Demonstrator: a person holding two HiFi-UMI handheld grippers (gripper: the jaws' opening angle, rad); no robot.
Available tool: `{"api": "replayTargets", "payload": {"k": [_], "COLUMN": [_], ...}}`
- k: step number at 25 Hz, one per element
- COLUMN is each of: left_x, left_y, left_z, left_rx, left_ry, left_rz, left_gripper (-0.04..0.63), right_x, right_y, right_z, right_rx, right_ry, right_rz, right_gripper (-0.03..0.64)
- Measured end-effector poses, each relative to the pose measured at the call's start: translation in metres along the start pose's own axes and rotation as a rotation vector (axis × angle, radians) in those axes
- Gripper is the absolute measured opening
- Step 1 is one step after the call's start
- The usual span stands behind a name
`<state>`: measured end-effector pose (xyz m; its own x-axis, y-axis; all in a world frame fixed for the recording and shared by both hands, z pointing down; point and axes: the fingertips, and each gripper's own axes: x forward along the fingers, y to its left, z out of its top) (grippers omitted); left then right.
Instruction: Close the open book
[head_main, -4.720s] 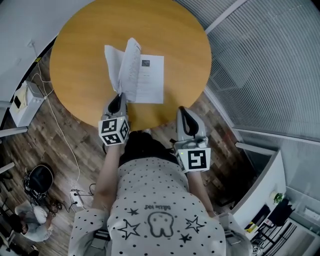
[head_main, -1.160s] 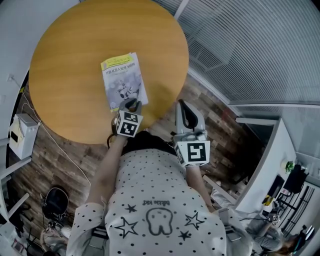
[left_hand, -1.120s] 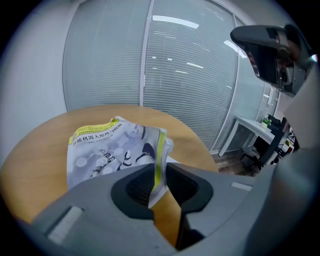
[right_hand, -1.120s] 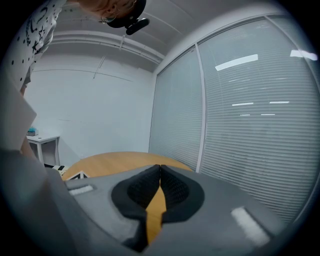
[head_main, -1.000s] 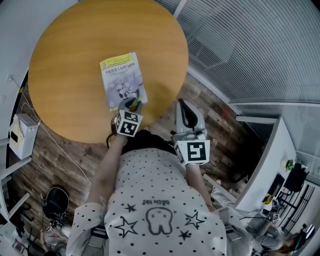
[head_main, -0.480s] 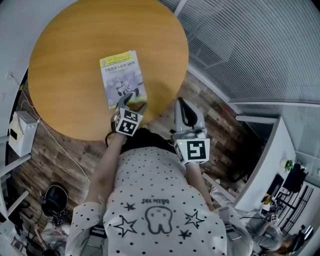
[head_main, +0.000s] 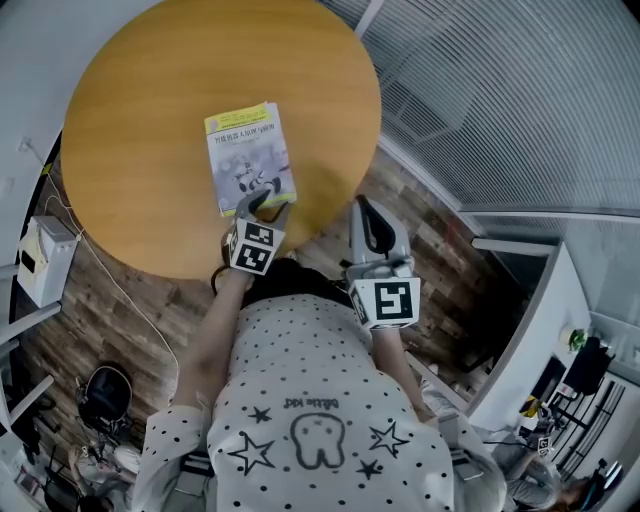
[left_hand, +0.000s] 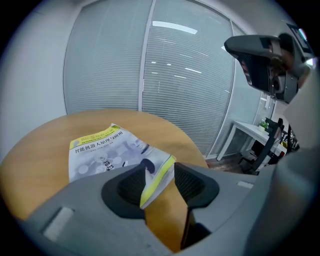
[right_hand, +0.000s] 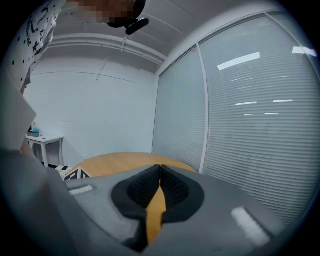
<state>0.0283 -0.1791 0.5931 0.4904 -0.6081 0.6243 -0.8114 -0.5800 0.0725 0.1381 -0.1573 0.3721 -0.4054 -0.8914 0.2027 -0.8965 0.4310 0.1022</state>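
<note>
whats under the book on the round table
The book lies closed on the round wooden table, and only tabletop shows around its edges. Anything directly beneath is covered by the book.

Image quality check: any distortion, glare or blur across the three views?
Head view: strong fisheye, blinds curve, book sharp. Left gripper view: black vignette corners, light streaks glare on the blinds. Right gripper view: same vignette, streaks again, mosaic patch at top.

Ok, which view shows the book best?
The head view: the book lies closed, cover up, on the table, nearly all visible. The left gripper view shows it obliquely, its corner between the left gripper's jaws, open but lately narrowing. The right gripper view misses it.
</note>
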Motion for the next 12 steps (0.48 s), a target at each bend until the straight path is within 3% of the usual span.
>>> {"api": "replayTargets", "payload": {"k": [6,12], "left_x": [-0.010,-0.022], "left_y": [0.009,0.021], "left_z": [0.015,0.027], "left_rx": [-0.024,-0.061], "left_ry": [-0.049,-0.073], "left_rz": [0.057,0.111], "left_gripper": [0.078,0.011], "right_x": [0.001,0.003], "right_y": [0.002,0.003], "right_z": [0.001,0.002], "right_rx": [-0.002,0.004], "right_ry": [-0.005,-0.011], "right_rz": [0.016,0.036], "right_gripper": [0.005,0.005]}}
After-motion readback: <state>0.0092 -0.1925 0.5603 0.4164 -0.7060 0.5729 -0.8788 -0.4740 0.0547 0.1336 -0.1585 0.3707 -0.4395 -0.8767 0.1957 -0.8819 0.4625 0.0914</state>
